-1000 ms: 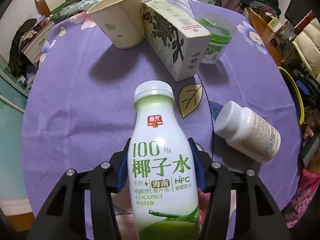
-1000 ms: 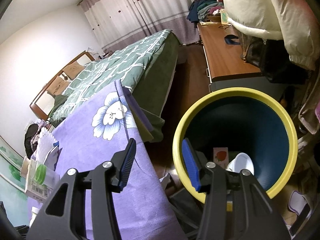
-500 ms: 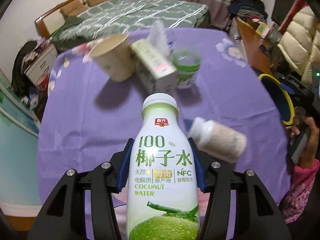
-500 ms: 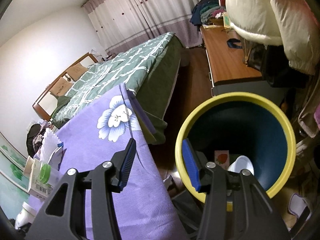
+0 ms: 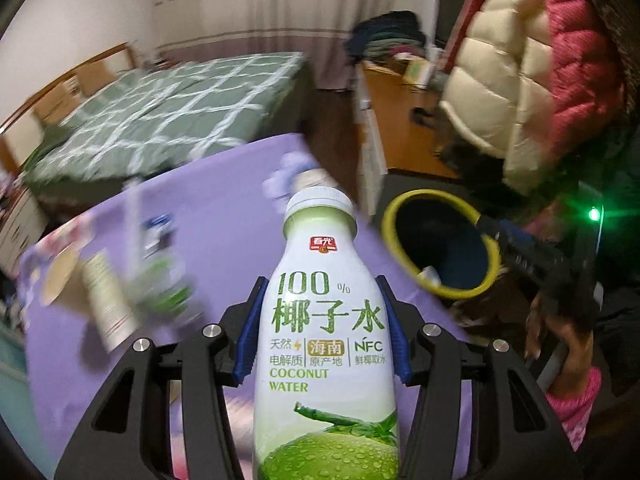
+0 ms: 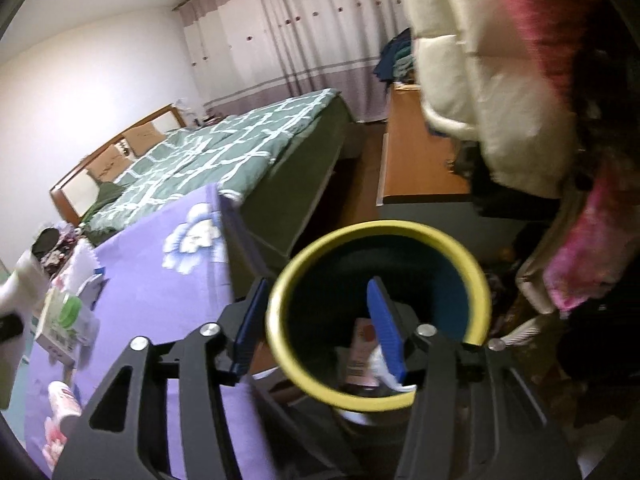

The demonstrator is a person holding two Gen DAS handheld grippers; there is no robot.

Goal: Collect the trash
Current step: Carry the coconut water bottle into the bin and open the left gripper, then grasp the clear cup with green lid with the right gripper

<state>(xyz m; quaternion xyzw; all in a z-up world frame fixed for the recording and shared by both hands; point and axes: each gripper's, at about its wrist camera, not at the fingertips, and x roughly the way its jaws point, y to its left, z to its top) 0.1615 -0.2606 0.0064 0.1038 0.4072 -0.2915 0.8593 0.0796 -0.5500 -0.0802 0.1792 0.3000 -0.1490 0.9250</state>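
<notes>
Lifted off the desk (image 5: 224, 240) since earlier, the coconut water bottle (image 5: 326, 320) is sitting clamped in the left gripper (image 5: 322, 332), while the right gripper (image 6: 316, 324), its jaws just widening and empty, is hovering over the yellow-rimmed bin (image 6: 478, 280) holding a carton (image 6: 362, 352).

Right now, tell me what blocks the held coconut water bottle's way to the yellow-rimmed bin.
Nothing visible: the white-and-green coconut water bottle faces the yellow-rimmed dark bin unobstructed. The empty black right gripper hovers over the bin's mouth.

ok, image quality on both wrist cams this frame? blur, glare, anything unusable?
Left wrist: coconut water bottle and left gripper sharp, label readable; purple tablecloth and the items on it smeared by motion blur; green LED flare at right. Right wrist: milder blur, yellow-rimmed bin soft, its inside dark; right gripper sharp; fisheye vignette in both.
</notes>
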